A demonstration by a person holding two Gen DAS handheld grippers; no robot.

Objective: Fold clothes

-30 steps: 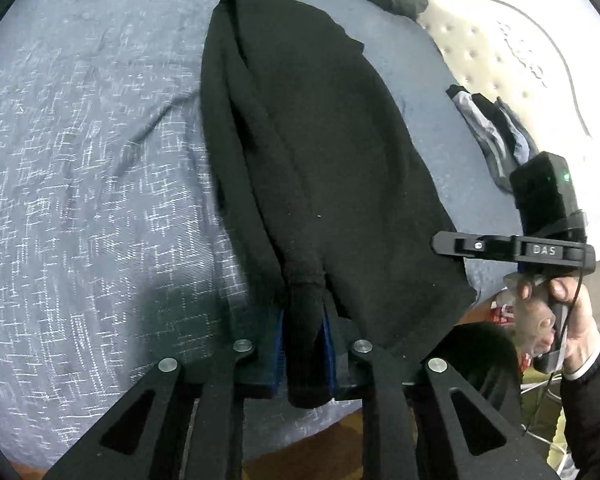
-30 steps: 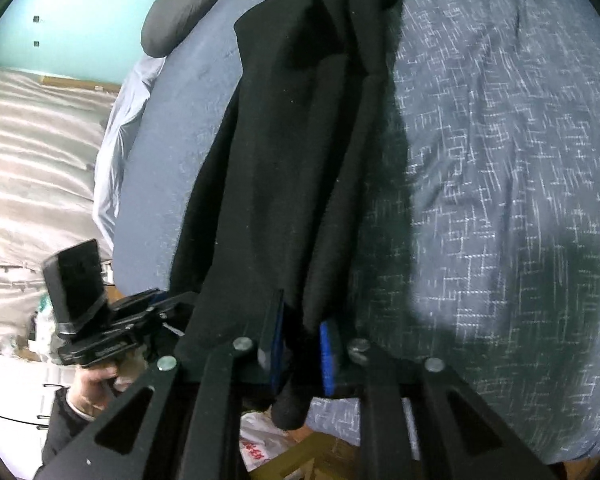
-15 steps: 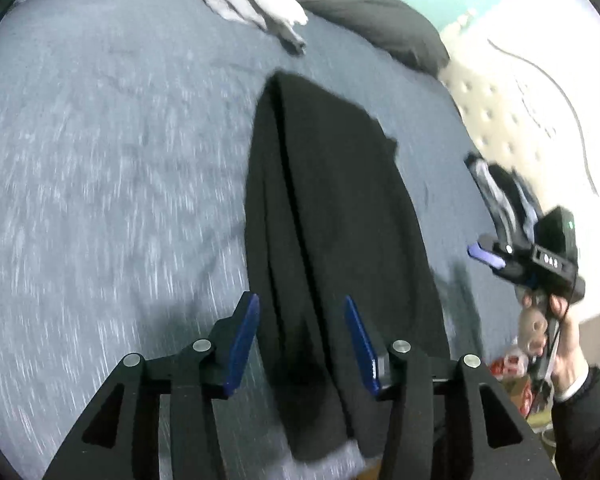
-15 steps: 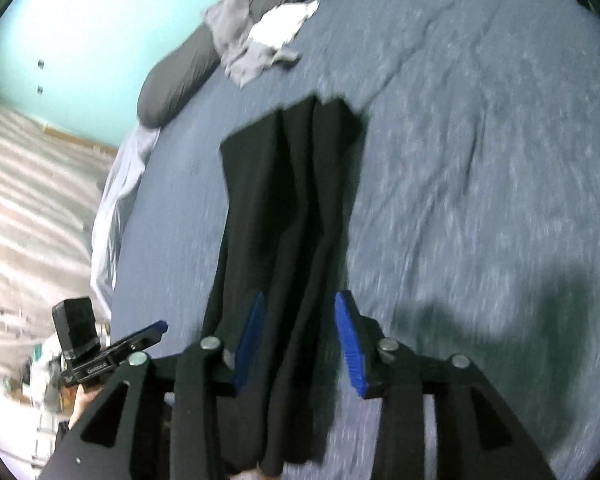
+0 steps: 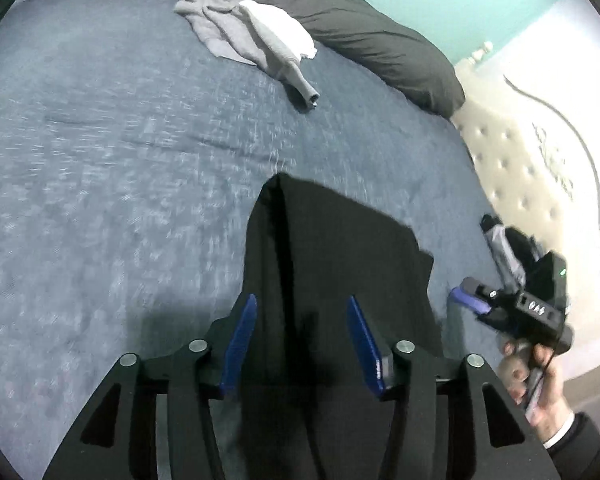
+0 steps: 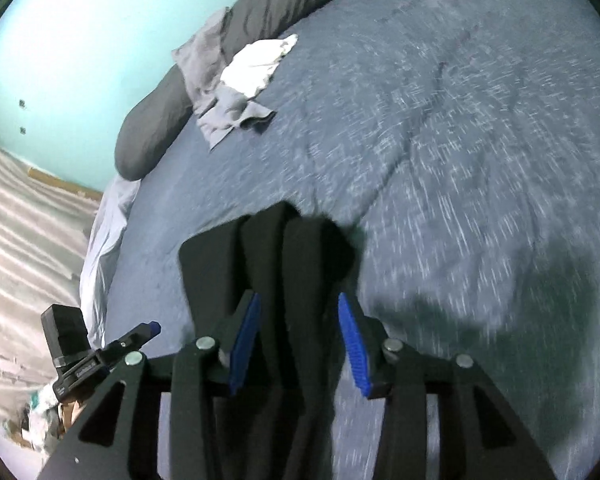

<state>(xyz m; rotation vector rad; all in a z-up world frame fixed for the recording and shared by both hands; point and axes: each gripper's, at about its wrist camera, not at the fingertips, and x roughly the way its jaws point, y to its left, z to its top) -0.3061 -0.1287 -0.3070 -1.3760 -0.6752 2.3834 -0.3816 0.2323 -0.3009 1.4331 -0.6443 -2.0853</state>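
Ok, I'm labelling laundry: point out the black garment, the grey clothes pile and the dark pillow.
black garment (image 5: 332, 248), left wrist view, upper folded panel.
grey clothes pile (image 5: 224, 24), left wrist view, crumpled middle.
dark pillow (image 5: 380, 44), left wrist view, top surface.

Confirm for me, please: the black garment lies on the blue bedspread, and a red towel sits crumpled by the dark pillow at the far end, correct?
Not quite: the crumpled cloth by the dark pillow is grey with a white piece, not a red towel, as the left wrist view shows. The black garment does lie on the blue bedspread.
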